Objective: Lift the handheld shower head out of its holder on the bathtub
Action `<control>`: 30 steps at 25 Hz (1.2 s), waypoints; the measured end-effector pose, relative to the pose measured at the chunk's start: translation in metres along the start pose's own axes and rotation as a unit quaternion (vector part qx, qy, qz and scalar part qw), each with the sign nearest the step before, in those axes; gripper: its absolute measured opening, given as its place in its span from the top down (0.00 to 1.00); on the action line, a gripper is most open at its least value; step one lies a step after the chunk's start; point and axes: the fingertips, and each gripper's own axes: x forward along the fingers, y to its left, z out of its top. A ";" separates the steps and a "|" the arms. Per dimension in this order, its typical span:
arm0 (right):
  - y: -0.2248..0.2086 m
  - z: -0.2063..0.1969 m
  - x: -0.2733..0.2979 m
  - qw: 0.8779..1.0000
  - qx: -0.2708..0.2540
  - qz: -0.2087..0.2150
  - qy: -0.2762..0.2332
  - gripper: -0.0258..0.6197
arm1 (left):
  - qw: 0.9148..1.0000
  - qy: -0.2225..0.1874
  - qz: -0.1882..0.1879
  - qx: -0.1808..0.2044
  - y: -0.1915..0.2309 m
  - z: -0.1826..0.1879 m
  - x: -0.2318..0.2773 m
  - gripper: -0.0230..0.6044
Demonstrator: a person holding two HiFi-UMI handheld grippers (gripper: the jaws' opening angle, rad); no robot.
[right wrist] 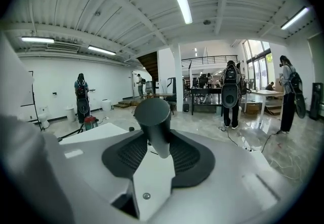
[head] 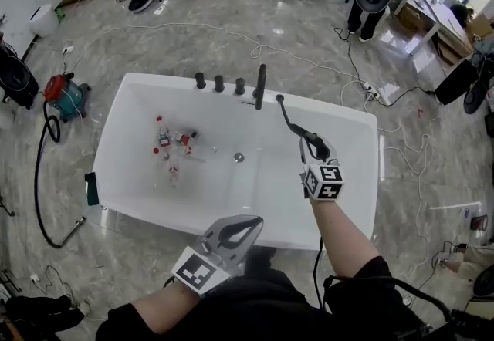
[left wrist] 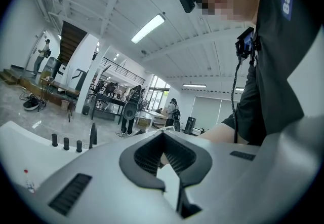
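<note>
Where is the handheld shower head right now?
Head view, right side: the shower head is held by the right gripper between its jaws, above the bathtub, just right of the tall black spout.

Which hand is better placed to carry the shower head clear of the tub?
Right. The right gripper is shut on the shower head above the tub. The left gripper is empty and sits back at the near rim, close to the person's body.
</note>
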 end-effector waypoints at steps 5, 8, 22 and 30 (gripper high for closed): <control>0.018 0.021 -0.040 1.000 -0.005 0.013 -0.016 0.76 | 1.000 -0.001 -0.001 0.010 -0.010 0.006 -0.007 0.96; 0.032 0.035 -0.062 0.999 -0.016 0.022 -0.028 0.76 | 1.000 0.001 0.001 0.018 -0.014 0.008 -0.009 0.96; 0.072 0.052 -0.172 0.997 -0.002 0.042 -0.062 0.76 | 0.999 -0.002 -0.021 0.050 -0.047 0.029 0.003 0.96; 0.095 0.055 -0.216 0.996 -0.017 0.058 -0.068 0.76 | 0.998 0.002 -0.033 0.055 -0.058 0.030 0.006 0.96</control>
